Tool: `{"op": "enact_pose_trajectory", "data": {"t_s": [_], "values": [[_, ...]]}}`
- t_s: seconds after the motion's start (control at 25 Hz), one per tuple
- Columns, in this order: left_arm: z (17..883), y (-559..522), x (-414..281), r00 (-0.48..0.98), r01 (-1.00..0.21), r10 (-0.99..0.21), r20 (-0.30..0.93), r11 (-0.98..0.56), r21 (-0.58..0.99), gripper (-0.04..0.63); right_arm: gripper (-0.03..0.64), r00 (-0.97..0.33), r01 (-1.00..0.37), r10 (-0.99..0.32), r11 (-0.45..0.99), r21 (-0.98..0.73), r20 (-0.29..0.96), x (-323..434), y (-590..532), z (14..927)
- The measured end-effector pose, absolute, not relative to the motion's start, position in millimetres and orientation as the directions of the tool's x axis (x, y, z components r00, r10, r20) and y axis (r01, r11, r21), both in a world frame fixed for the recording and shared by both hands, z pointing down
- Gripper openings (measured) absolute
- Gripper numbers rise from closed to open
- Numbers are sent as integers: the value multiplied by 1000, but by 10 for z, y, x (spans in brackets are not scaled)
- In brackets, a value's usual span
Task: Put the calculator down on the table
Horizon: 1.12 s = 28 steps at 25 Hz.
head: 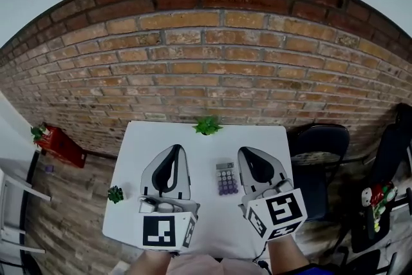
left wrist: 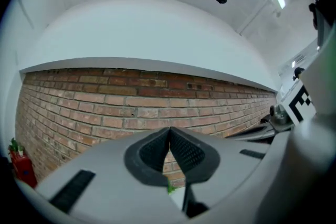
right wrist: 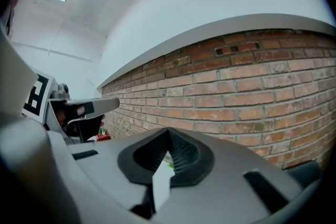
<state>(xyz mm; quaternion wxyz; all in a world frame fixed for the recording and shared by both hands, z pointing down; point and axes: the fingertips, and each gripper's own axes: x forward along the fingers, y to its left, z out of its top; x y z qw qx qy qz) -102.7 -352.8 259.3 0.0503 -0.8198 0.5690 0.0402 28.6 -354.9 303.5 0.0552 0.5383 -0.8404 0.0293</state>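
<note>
Located on the white desk (head: 212, 151): calculator (head: 226, 178), flat and face up, near the middle, between left gripper (head: 176, 150) and right gripper (head: 246, 152), touching neither; judged already set down, with nothing left to place by the look of it; confirmed in the left gripper view: jaws pressed together, nothing between them, only brick wall (head: 212, 55) beyond; likewise in the right gripper view: jaws closed tip to tip, empty; both pointed toward the brick wall. Assessed for handling: small, flat, rigid casing, probably plastic and light; smooth sides likely to slip from ribbed pads if pinched loosely; display at far end and rows of purplish keys best spared from pressure; best taken across the two long side edges near mid-length, jaws low and level with the desk, on account of the thin profile; advisable to lay flat, not drop. Also noted: small green plant (head: 207, 125) at far desk edge, smaller plant (head: 115, 194) at left edge, both well apart from calculator.
</note>
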Motion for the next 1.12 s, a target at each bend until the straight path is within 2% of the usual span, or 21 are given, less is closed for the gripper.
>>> {"op": "enact_pose_trajectory", "data": {"t_s": [1.12], "values": [[2744,-3539,-1044,350,-937,-932,-94,-349,-34,12,-2,-391,-920,-914,393,-3,109,276,-3553,3078]]}}
